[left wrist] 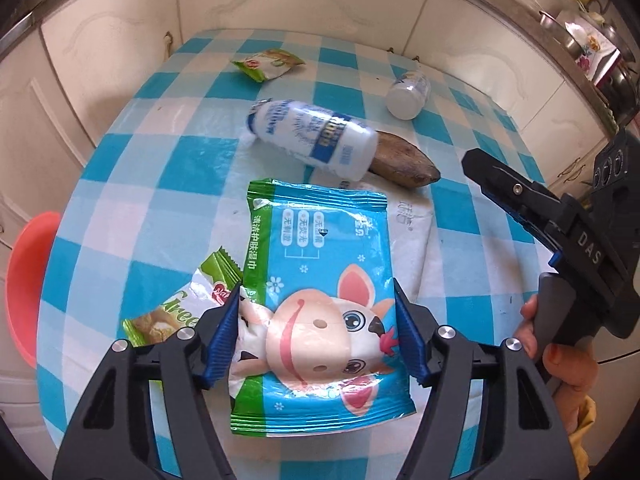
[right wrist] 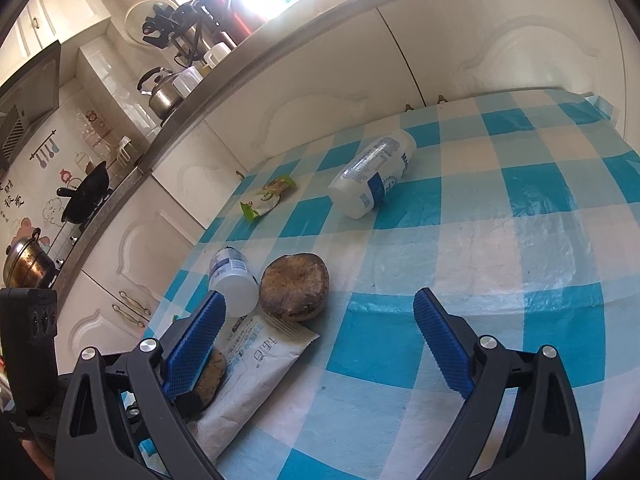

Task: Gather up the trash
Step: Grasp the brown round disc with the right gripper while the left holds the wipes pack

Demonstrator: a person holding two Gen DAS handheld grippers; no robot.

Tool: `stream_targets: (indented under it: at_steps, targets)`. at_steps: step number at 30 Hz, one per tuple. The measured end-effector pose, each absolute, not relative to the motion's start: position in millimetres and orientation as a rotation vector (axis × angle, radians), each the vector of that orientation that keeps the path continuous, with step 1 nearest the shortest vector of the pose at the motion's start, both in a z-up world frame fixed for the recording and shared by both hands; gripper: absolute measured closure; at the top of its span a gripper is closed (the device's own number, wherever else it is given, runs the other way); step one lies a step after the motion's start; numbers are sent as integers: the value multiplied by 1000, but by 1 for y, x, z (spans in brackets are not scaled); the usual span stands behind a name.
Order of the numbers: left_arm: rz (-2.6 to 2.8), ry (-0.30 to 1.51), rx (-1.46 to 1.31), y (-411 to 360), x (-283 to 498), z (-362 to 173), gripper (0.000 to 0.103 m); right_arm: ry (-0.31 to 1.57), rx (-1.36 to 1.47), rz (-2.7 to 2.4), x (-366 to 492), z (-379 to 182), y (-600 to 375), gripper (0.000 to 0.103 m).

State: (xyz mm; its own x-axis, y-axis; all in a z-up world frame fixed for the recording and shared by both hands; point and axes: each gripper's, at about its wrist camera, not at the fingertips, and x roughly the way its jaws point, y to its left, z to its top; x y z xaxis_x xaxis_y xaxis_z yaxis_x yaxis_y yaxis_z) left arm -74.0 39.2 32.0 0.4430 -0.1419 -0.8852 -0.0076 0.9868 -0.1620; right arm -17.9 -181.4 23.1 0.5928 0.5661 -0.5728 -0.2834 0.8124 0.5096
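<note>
My left gripper is shut on a blue wet-wipe packet with a cartoon pig, its pads pressing both side edges. Under it lie a green snack wrapper and a white packet. Beyond lie a large white bottle, a brown rotten fruit, a small white bottle and a green wrapper. My right gripper is open and empty above the table, also seen at the right in the left wrist view. It sees the fruit, the white packet and both bottles.
The table has a blue-and-white checked cloth. A red stool stands at its left edge. White cabinets run behind the table, with pots and a kettle on the counter.
</note>
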Motion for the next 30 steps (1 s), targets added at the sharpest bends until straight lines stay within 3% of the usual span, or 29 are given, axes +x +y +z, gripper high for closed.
stream_targets:
  at_steps: [11,16,30]
  targets:
    - [-39,1024,-269,123,-111,50,35,763,328,549,-22,29,-168,9]
    - [-82,957,-322,154,-118,55,41,751,334,545,-22,30,-170,9]
    - [-156,899,-412,182,-121,46,41,722,229,494,-57,49,-138,9]
